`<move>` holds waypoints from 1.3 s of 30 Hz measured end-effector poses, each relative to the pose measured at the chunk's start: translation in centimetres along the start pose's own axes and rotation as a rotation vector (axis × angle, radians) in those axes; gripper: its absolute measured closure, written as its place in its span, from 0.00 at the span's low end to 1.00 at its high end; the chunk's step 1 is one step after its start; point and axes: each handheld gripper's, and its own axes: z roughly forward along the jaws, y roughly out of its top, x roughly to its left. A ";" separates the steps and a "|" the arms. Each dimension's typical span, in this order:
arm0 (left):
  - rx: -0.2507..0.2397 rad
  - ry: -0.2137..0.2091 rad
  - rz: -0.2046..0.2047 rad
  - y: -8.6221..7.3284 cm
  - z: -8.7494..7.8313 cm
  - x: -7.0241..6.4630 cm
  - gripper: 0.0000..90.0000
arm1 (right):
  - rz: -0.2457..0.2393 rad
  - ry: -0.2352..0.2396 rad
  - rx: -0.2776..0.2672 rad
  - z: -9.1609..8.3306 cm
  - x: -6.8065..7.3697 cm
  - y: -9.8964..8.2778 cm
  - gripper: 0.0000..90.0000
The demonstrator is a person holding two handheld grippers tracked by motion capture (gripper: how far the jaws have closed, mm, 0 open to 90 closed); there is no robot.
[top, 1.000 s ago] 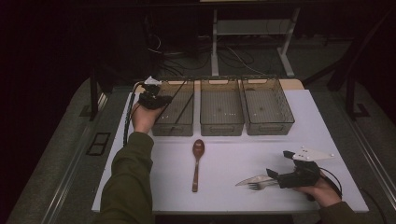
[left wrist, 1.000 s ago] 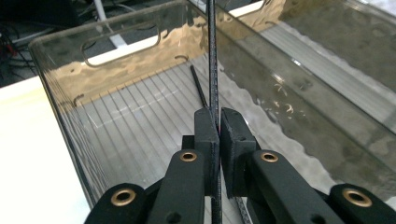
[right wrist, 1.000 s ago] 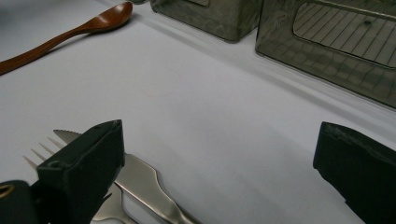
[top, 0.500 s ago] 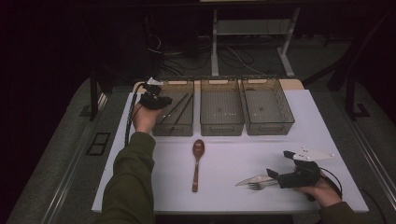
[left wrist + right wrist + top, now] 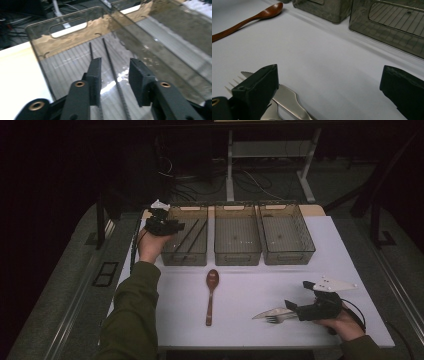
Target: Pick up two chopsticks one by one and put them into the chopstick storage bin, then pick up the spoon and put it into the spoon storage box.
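Two chopsticks (image 5: 191, 236) binned | left gripper (image 5: 167, 225) just opening, empty | spoon (image 5: 210, 294), fork (image 5: 274, 319), knife (image 5: 272, 312) remain | right gripper (image 5: 295, 309) wide open

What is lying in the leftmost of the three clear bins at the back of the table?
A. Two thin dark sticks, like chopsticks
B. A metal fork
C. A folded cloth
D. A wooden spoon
A: two thin dark sticks lie in the leftmost bin, under the left gripper, whose jaws have just been opening; the wooden spoon and fork lie on the table.
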 end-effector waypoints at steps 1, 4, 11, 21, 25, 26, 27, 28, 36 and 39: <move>0.005 -0.002 0.008 0.0 -0.2 -0.1 0.65 | 0.002 -0.001 0.001 0.0 0.0 0.0 0.02; 0.004 -0.024 0.017 0.2 -0.8 -0.7 0.59 | 0.002 0.000 -0.002 0.0 0.0 0.0 0.02; -0.012 -0.060 0.048 -0.5 -1.7 -2.5 0.49 | 0.001 0.001 0.002 0.0 0.0 0.0 0.02; -0.036 -0.118 0.062 -2.0 -3.1 -4.5 0.43 | 0.001 0.001 0.003 0.0 0.0 0.0 0.02; -0.036 -0.124 0.076 -2.5 -3.8 -5.2 0.40 | 0.003 0.000 0.001 0.0 0.0 0.0 0.02; -0.039 -0.123 0.080 -2.7 -3.9 -5.5 0.39 | 0.002 0.001 0.002 0.0 0.0 0.0 0.02; -0.040 -0.126 0.085 -2.9 -4.1 -5.7 0.38 | -0.001 0.000 0.004 0.0 0.0 0.0 0.02; -0.041 -0.126 0.083 -3.1 -4.3 -6.0 0.38 | 0.000 0.000 0.004 0.0 0.0 -0.1 0.02; -0.043 -0.133 0.093 -5.5 -4.9 -8.0 0.36 | -0.002 -0.005 0.002 -0.1 0.0 -0.1 0.02; -0.036 -0.131 0.107 -6.5 -5.0 -8.8 0.38 | -0.002 -0.003 -0.001 -0.2 0.0 -0.1 0.02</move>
